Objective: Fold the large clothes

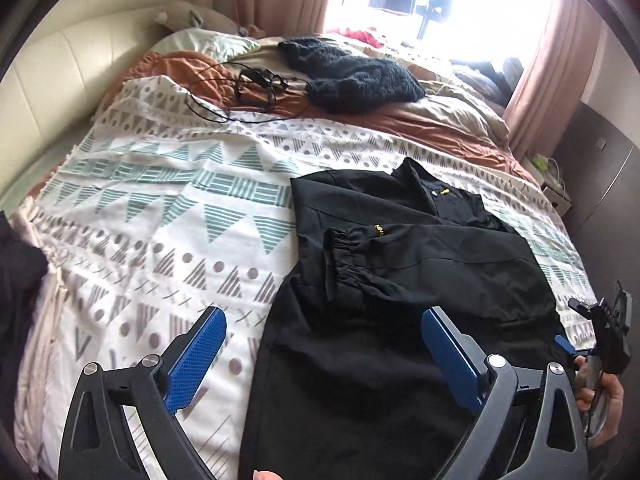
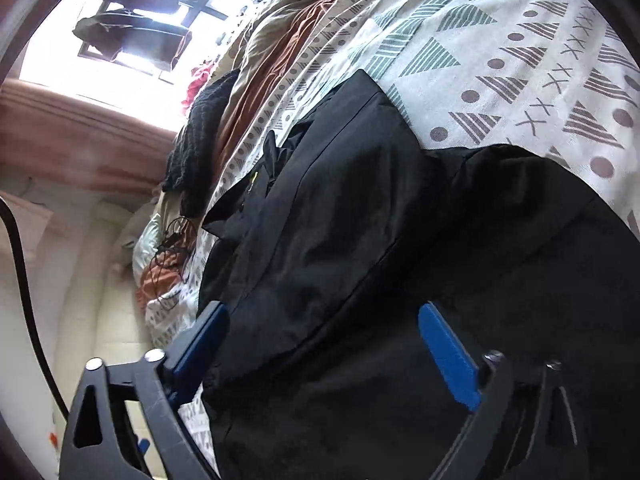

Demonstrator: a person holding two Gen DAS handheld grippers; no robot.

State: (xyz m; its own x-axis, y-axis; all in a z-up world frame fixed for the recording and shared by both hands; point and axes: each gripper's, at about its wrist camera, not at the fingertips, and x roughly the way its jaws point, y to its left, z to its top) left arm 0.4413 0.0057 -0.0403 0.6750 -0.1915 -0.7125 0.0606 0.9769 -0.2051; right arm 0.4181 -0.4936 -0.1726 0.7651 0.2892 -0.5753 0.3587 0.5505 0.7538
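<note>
The left hand-held gripper (image 1: 324, 324) showed two dark grey plastic arms with triangular cut-outs, silver round screws at the pivots, and bright blue textured pads (image 1: 198, 356) on its fingers. The right hand-held gripper (image 2: 322, 326) matched it: black framework, silver screw heads, blue pads (image 2: 448, 354), a black cable beside it.

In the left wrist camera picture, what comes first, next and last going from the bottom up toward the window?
Black jacket → patterned blanket → tangled black cable → dark fuzzy knit → bright window.
</note>
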